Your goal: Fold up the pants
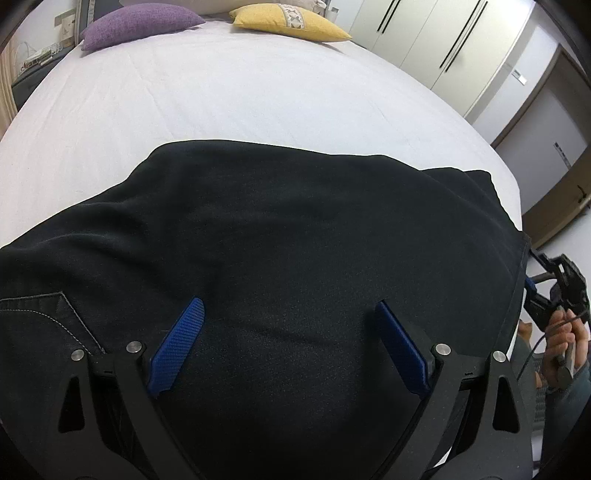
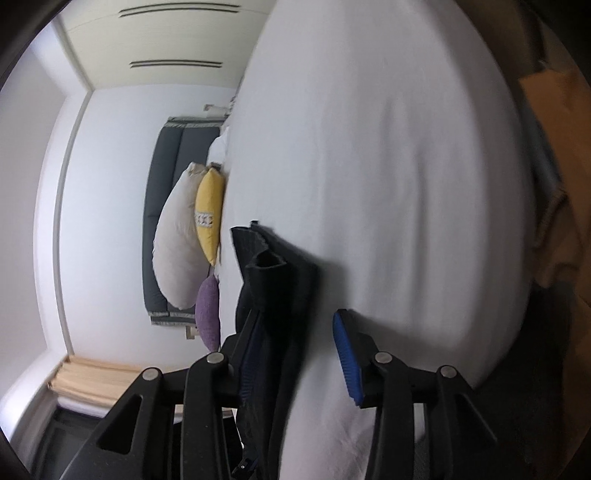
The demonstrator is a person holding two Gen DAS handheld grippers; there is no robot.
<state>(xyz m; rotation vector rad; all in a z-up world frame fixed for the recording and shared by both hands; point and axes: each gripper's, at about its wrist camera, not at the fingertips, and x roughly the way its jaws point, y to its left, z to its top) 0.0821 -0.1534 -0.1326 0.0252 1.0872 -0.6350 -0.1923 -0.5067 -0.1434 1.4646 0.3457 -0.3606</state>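
Black pants lie spread on the white bed, with a stitched back pocket at the lower left. My left gripper is open, hovering just over the pants, nothing between its blue pads. My right gripper is rolled sideways at the bed's edge. It is open, with the edge of the pants between its blue pads. The right gripper also shows in the left wrist view at the right edge of the pants.
A purple pillow and a yellow pillow lie at the head of the bed, with a white pillow and dark headboard. White wardrobe doors and a wooden door stand on the right.
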